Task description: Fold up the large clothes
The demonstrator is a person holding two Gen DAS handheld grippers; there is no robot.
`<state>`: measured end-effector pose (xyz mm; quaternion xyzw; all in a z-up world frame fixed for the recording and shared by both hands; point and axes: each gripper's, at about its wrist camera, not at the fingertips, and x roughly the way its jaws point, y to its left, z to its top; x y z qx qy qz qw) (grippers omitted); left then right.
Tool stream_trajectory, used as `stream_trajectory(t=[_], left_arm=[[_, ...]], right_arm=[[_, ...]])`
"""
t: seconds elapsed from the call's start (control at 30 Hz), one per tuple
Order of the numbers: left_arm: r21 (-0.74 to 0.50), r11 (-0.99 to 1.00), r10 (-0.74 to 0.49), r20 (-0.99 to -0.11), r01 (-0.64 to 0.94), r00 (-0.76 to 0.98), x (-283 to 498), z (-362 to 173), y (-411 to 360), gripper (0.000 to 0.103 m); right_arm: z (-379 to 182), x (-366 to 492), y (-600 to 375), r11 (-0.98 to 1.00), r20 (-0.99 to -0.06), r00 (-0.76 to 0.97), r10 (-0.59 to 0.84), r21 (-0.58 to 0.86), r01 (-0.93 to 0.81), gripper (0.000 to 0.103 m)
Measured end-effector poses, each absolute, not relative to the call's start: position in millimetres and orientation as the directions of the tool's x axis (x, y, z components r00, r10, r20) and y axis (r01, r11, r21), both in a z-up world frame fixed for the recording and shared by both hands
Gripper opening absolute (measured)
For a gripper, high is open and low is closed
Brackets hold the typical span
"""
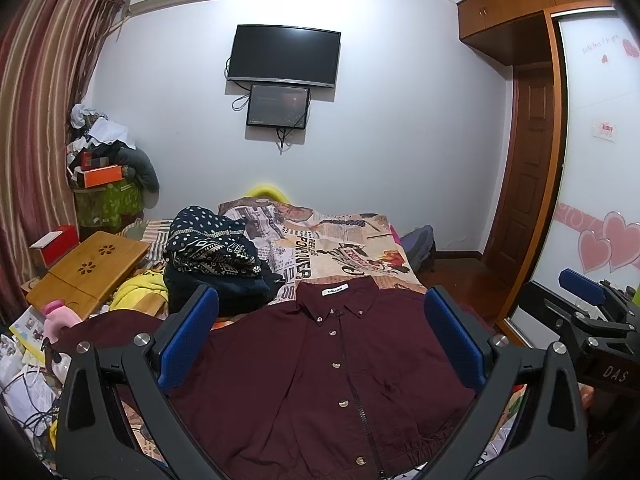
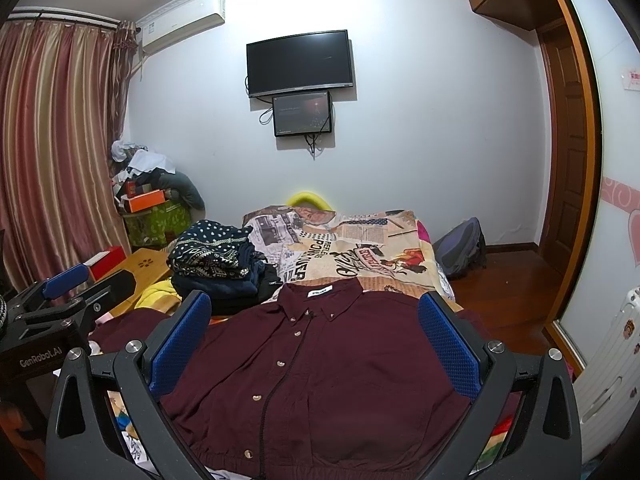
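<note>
A dark maroon button-up shirt (image 1: 304,376) lies flat, front up, collar away from me, on the bed with a printed cover (image 1: 352,248). It also shows in the right wrist view (image 2: 340,372). My left gripper (image 1: 320,340) hovers above the shirt, open wide and empty. My right gripper (image 2: 316,340) is likewise open and empty above the shirt. The right gripper shows at the right edge of the left wrist view (image 1: 580,300); the left gripper shows at the left edge of the right wrist view (image 2: 68,284).
A stack of folded dark patterned clothes (image 1: 216,256) sits on the bed left of the shirt's collar. A wooden lap table (image 1: 88,268) and clutter lie at the left. A backpack (image 2: 460,248) sits on the floor right of the bed. A wardrobe (image 1: 592,160) stands at right.
</note>
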<state>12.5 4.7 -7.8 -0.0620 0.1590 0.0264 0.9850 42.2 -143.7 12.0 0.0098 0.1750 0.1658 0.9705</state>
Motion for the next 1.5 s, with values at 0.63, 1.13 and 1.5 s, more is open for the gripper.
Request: stream_trajectory(t=[0.63,1.13,1.5], left_arm=[[-0.124,0.988,0.050,-0.335,-0.096,0.941,26,-15,19,0.103],[-0.113,0.893,0.373,-0.356,-0.436,0.857,65,-39,140,0.103],[-0.236,0.642,0.479,-0.619,-0.730,0.622,76,-137,307,0.103]], right_arm=[[6,59,-136,0.945,-0.371,0.871,0.322,0.068,-0.320,0.103],[-15,124,-122,0.960,-0.460,0.846,0.272,0.064,-0.274,0.103],[-55,170,-94,0.967,-0.594,0.773,0.221,0.030,-0.253,0.103]])
